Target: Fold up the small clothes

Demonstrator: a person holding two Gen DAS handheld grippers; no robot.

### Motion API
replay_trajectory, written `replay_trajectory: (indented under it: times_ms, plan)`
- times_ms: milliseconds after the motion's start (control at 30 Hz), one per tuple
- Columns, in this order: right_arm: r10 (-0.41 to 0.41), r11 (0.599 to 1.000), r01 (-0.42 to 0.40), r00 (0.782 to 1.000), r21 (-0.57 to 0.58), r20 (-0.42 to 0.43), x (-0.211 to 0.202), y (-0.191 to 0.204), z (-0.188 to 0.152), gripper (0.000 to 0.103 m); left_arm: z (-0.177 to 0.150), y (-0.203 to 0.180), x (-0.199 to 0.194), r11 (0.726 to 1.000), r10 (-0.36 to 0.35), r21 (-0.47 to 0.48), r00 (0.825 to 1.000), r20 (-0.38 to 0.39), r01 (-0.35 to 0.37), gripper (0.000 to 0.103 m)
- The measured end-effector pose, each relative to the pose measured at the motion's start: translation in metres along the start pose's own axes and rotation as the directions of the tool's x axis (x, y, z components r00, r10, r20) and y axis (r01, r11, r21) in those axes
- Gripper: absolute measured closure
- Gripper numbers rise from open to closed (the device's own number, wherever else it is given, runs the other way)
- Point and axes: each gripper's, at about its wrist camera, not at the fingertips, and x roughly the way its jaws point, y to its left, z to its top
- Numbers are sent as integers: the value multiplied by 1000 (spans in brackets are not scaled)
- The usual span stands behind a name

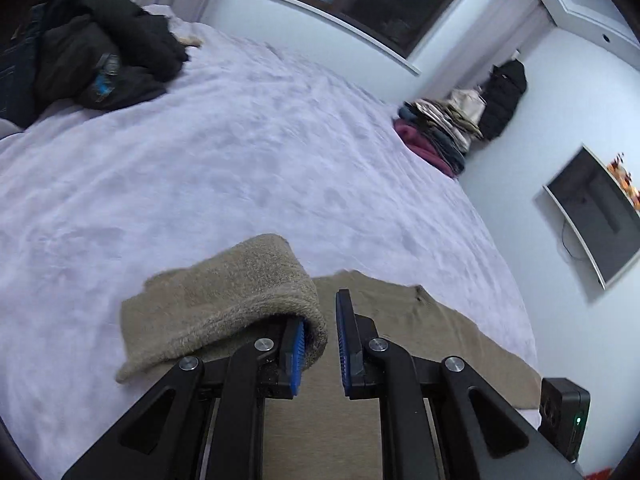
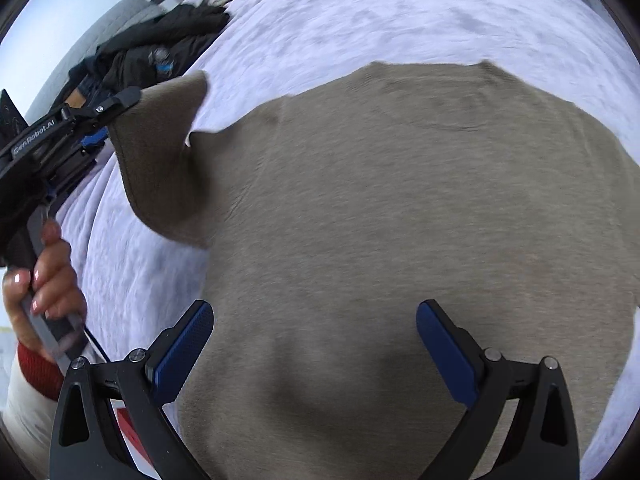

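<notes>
On the lavender bedspread (image 1: 248,152) lay one taupe knitted sweater (image 2: 400,208), spread flat and filling most of the right wrist view. We had two grippers at work. Our left gripper (image 1: 320,340) was closed down to a narrow gap, and one sleeve (image 1: 224,300) of the sweater was draped over its left finger, the cuff wrapped round the blue pad; from the right wrist view that same sleeve stood lifted off the bed toward the gripper, though we could not tell how firmly it was pinched. Our right gripper (image 2: 314,344) hung just above the sweater's body with its jaws wide and nothing between its two blue pads. One hand (image 2: 44,280) with a red cuff gripped the left handle. Beyond, we counted two further heaps of clothing: one dark pile (image 1: 92,52) at the far corner and one folded stack (image 1: 436,136) against the wall. One dark screen (image 1: 596,208) hung on that wall.
</notes>
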Motion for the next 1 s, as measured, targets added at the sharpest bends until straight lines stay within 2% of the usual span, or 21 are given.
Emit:
replay_trajectory:
  times_ms: [100,167,233,300,400,500,533,600,633,667,700,733,767,833,867,933,967,1000]
  plan:
    - [-23,998,21,999,63,28,-14,-32,0,1,-26,-44,38,998,-29,54,995,-92,34,88]
    - [-37,994,34,999,102,33,-20,-51,-2,1,-45,-65,61,994,37,111,990,-137,-22,88]
    - [-57,988,52,998,143,30,-23,-72,-5,1,-64,-75,82,980,137,170,974,-178,-106,87]
    - [-72,982,67,997,174,22,-23,-90,-7,1,-77,-74,89,967,195,203,960,-203,-154,87]
    - [-87,982,82,996,168,23,-26,-100,-4,1,-87,-76,73,957,220,233,955,-201,-172,87]
    - [-110,991,106,993,82,48,-31,-94,14,1,-84,-62,46,953,241,228,953,-183,-198,87]
    - [-106,993,103,993,52,58,-32,-88,20,1,-85,-56,36,951,257,219,951,-174,-217,87]
    - [-80,995,84,993,-49,85,-30,-62,40,1,-78,-31,22,936,328,183,932,-152,-300,87]
    - [-68,992,77,993,-97,93,-29,-49,47,1,-77,-13,13,921,379,154,914,-144,-357,79]
    - [-55,984,71,993,-165,101,-24,-32,56,1,-76,1,5,906,420,123,897,-135,-405,44]
    - [-51,973,73,993,-220,103,-17,-17,63,1,-76,17,-2,889,458,84,881,-119,-451,27]
    - [-51,952,81,993,-294,109,-8,3,70,1,-77,33,-10,869,495,39,864,-95,-494,20]
    - [-55,932,92,992,-350,115,1,19,74,1,-78,44,-14,863,504,11,858,-96,-505,20]
    - [-58,877,104,992,-468,112,24,52,81,2,-80,61,-7,870,487,-1,861,-143,-493,20]
    - [-60,853,104,993,-512,102,36,63,81,2,-84,66,2,865,498,23,851,-165,-501,20]
    - [-79,803,112,994,-586,82,63,84,81,2,-96,69,19,842,538,88,819,-200,-532,20]
    - [-93,783,121,993,-611,78,73,89,78,2,-100,71,25,842,539,95,815,-216,-531,20]
    - [-109,761,127,992,-636,67,86,95,77,3,-102,73,26,846,531,83,818,-219,-527,20]
